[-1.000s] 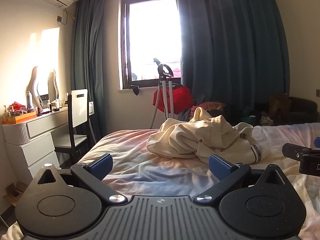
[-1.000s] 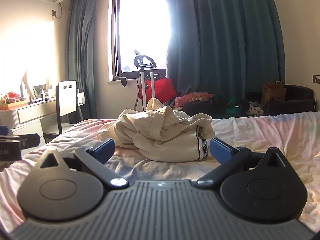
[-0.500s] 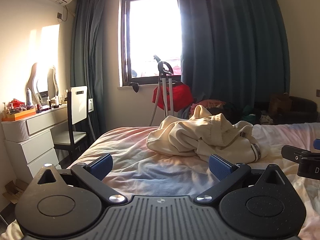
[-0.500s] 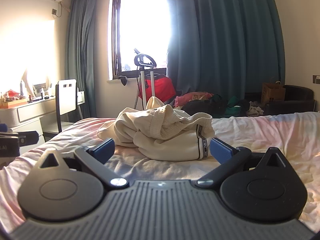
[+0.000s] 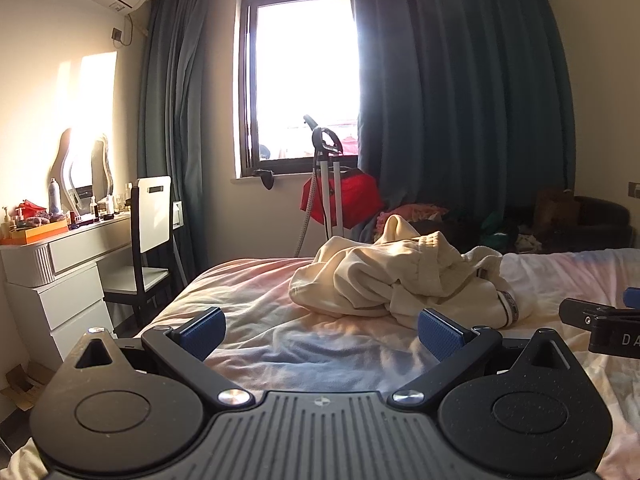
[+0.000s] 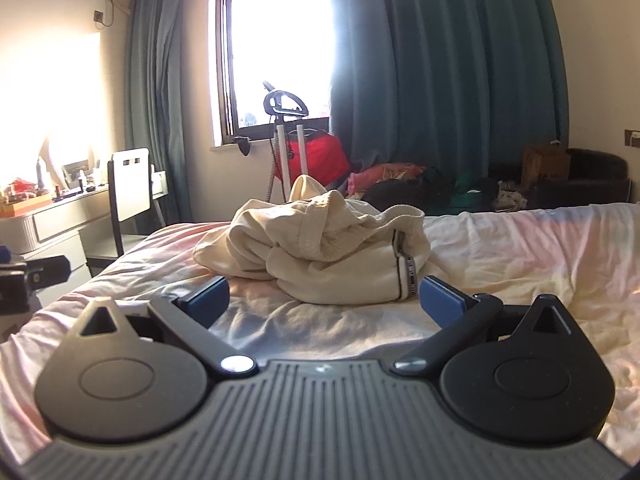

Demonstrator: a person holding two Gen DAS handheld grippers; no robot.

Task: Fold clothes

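A cream garment [image 5: 400, 276] lies crumpled in a heap on the bed [image 5: 256, 292], with a dark striped band along one edge. In the right wrist view the same cream garment [image 6: 320, 256] sits just beyond the fingertips. My left gripper [image 5: 320, 330] is open over the sheet, short of the heap, with nothing between its blue pads. My right gripper [image 6: 324, 300] is open too, its pads close to the garment's near edge. Each gripper's tip shows at the side of the other's view.
A white dresser [image 5: 52, 276] with bottles and a chair [image 5: 148, 240] stand left of the bed. A garment steamer [image 5: 324, 184] with a red bag is under the window. Piled clothes and a dark sofa [image 6: 576, 184] lie past the bed's far side.
Both grippers have shifted slightly forward toward the cream heap, staying open. The garment has not moved.
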